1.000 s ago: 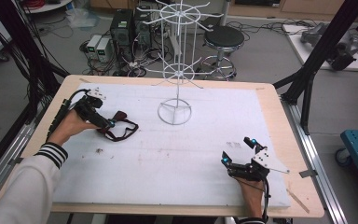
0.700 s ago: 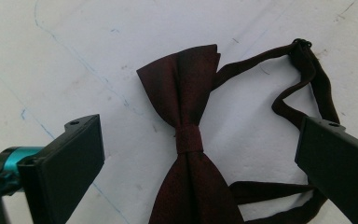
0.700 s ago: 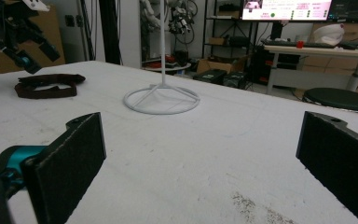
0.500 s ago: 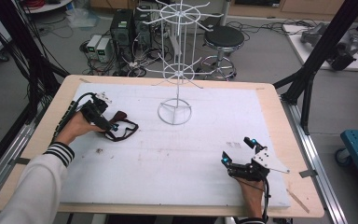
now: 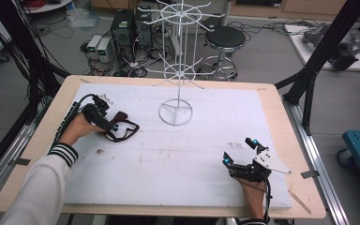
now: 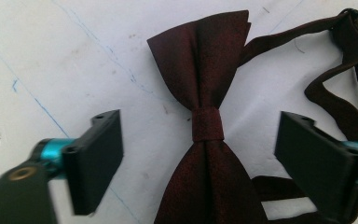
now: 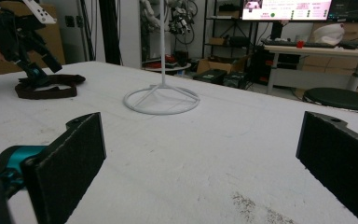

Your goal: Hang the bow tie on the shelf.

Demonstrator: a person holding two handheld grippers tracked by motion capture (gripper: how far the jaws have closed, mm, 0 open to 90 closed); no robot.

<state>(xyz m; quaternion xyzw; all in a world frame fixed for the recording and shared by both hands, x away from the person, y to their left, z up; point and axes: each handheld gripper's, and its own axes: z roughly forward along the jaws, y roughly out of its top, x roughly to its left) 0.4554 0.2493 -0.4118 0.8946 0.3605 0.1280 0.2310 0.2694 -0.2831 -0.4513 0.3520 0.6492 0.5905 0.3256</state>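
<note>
Two open hand-held grippers: left now moved in over the bow tie on the counter, jaws straddling its knot, likely about to grip; right parked, empty.

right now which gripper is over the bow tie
The left gripper, at the table's far left. Its open fingers straddle the dark red bow tie. The right gripper sits open at the near right, over bare white mat.
</note>
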